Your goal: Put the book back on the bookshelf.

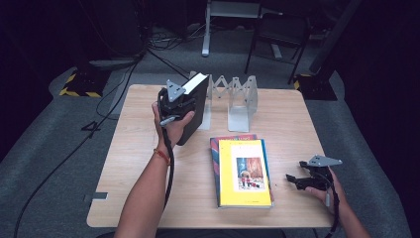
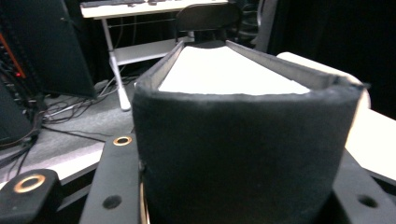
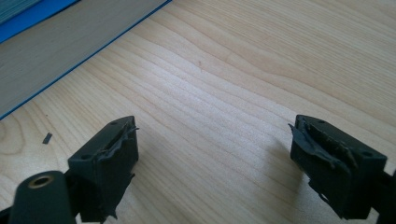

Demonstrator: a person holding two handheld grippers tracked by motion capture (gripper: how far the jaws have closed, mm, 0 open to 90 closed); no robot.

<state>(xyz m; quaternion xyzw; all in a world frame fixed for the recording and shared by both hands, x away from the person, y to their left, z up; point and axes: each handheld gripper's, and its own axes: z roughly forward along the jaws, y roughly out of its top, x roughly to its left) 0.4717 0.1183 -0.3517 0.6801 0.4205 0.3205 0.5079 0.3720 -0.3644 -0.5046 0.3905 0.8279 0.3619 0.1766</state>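
Right tongs [image 1: 295, 179]: nearest the high camera, low over the tabletop [image 1: 143, 163] at its right front, just right of the stacked books; jaws spread wide and holding nothing, bare wood between them in the right gripper view.
Left tongs [image 1: 184, 105]: raised above the tabletop's left rear, pinching the black book [image 1: 194, 111] by its spine; the left gripper view shows the spine seated between both jaws with the white page block running away from the camera.
Black book: held upright and slightly tilted, off the tabletop, just left of the grey metal book rack [image 1: 233, 99], which stands at the rear middle.
Yellow book [image 1: 244, 171]: lies flat at the front middle on top of another book with a red and blue cover [image 1: 214, 148], well apart from the rack.
Step in hand: judged to be carrying the black book to a slot of the rack.
Doing it well: keep the squeeze firm, since a heavy book gripped only at the spine may sag or swing; bring the book to vertical before lowering; line its lower edge up with a gap between two dividers; let go only when it stands.
Risk: a tilted entry could catch a divider and push the light rack backward.
Free hand: the right tongs could steady the rack or guide the book's far edge.
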